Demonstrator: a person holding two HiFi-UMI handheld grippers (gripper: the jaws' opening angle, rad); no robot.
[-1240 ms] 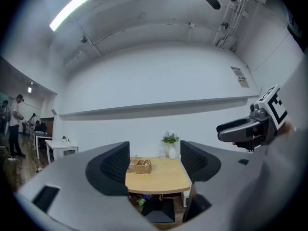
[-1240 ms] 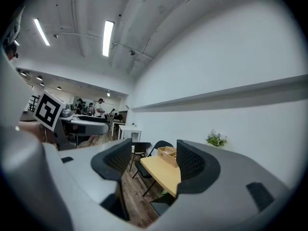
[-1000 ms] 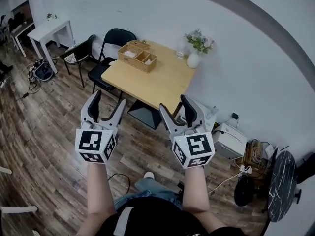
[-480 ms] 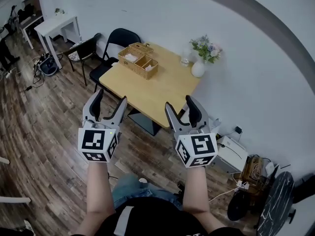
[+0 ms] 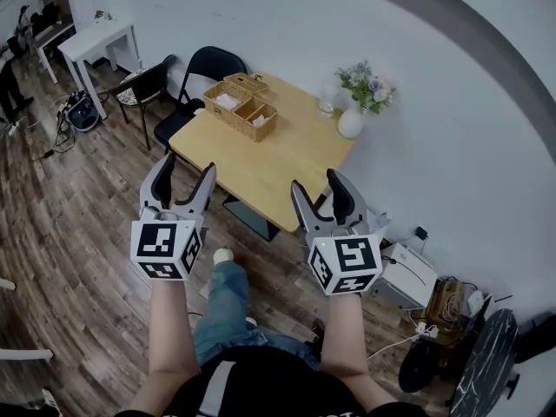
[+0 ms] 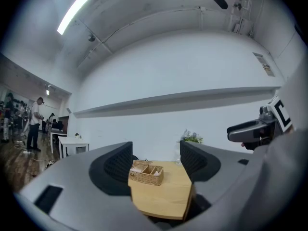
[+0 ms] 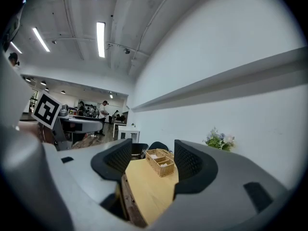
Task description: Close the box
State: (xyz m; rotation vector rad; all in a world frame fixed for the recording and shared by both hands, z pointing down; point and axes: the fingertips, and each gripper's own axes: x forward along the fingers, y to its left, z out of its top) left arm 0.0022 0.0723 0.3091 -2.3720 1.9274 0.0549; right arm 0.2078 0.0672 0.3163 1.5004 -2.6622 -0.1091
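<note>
A wicker box (image 5: 241, 108) with several open compartments sits on the far left part of a wooden table (image 5: 278, 159); its lid (image 5: 248, 82) seems to lie back behind it. Both grippers hang in the air well short of the table. My left gripper (image 5: 185, 181) is open and holds nothing. My right gripper (image 5: 317, 194) is open too, with nothing between its fingers. The left gripper view shows the box (image 6: 146, 173) far off between the jaws of the left gripper (image 6: 154, 161). In the right gripper view the box (image 7: 161, 162) stands beyond the right gripper (image 7: 149, 160).
A white vase of flowers (image 5: 352, 120) and a glass (image 5: 326, 102) stand at the table's far right. Two black chairs (image 5: 204, 63) are at its left end, a white side table (image 5: 95, 42) beyond. A white device (image 5: 408, 268) and cables lie on the floor at right.
The table and box have drawn nearer and larger in both gripper views. One leg has stepped forward under the left gripper. Both grippers stay open.
</note>
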